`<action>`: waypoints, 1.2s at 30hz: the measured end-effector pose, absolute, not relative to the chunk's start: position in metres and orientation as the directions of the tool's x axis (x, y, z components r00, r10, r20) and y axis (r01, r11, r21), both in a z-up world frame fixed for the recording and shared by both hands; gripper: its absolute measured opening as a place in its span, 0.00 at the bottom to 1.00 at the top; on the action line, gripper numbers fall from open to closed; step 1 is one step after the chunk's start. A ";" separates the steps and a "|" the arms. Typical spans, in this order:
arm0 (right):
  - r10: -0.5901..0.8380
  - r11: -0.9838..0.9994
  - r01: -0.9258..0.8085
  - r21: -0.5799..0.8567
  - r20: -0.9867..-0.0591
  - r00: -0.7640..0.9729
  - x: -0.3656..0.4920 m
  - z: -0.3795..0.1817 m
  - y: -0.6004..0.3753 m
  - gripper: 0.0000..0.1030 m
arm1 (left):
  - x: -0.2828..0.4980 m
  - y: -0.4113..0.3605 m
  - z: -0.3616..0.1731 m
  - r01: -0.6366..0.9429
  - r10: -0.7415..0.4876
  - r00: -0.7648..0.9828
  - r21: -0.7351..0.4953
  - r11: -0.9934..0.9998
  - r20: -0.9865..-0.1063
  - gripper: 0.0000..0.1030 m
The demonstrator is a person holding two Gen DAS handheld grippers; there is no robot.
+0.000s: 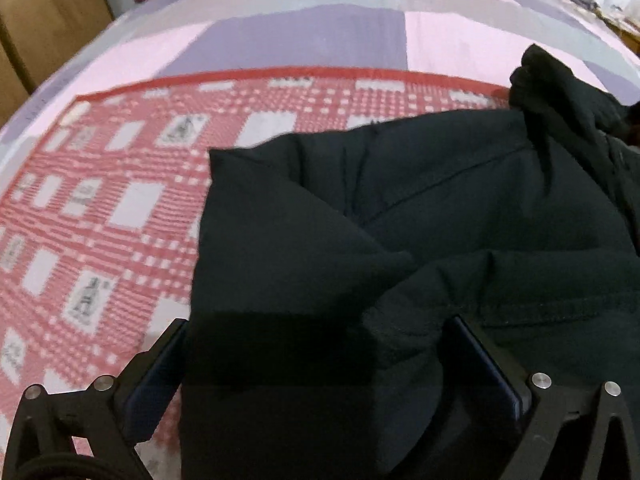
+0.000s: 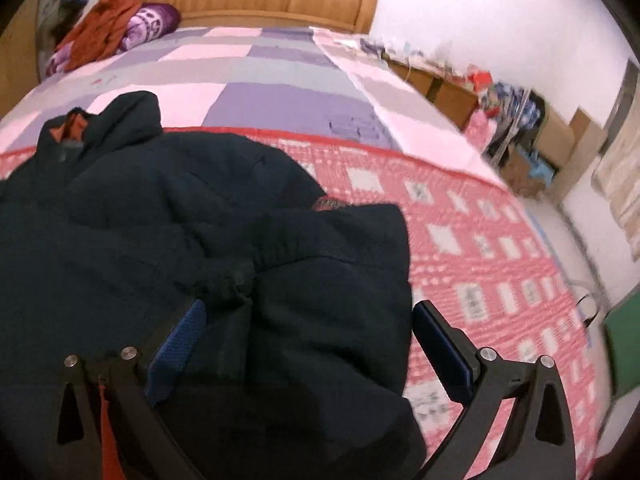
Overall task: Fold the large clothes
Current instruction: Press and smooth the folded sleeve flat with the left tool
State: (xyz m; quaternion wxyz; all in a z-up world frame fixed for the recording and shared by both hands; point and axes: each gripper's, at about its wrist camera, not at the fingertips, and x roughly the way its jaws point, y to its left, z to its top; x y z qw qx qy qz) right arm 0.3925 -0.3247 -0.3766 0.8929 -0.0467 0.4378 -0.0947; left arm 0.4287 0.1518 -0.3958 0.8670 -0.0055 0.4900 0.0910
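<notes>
Blue-padded jaws of the left gripper (image 1: 316, 364) stand at full spread, with a thick fold of the dark navy padded garment (image 1: 420, 208) lying between them; the pads flank the cloth without visibly pinching it, so this reads as released rather than gripped. Jaws of the right gripper (image 2: 308, 344) are likewise wide apart, straddling a bunched, gathered hem of the same garment (image 2: 224, 248); no clamping is evident there.

Garment position: heaped on the red-and-white checked blanket (image 1: 92, 208), which lies across the pink, grey and lilac patchwork bedspread (image 2: 280, 80).

Progress assessment:
- Side portions appear turned inward over the body, forming a rough rectangular bulk
- The hood or collar end (image 1: 560, 92) is bunched at the far edge, not flattened
- Creases and puffed folds remain across the top surface

Judged status: partly folded; smoothing and at least one further fold probably remain
</notes>
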 end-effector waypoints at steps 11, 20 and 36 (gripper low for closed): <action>-0.306 0.946 0.159 -0.283 -0.618 0.724 0.344 -0.321 -0.297 1.00 | 0.350 0.113 -0.320 -0.064 0.143 0.688 0.137 0.988 -0.711 0.96; -0.033 0.978 -0.113 -0.173 -0.671 0.741 0.293 -0.327 -0.164 1.00 | 0.297 0.024 -0.342 0.161 0.058 0.721 0.248 0.955 -0.691 0.98; -0.109 0.989 -0.001 -0.151 -0.719 0.687 0.252 -0.336 -0.260 1.00 | 0.247 0.136 -0.339 -0.096 0.187 0.624 0.163 0.982 -0.759 0.99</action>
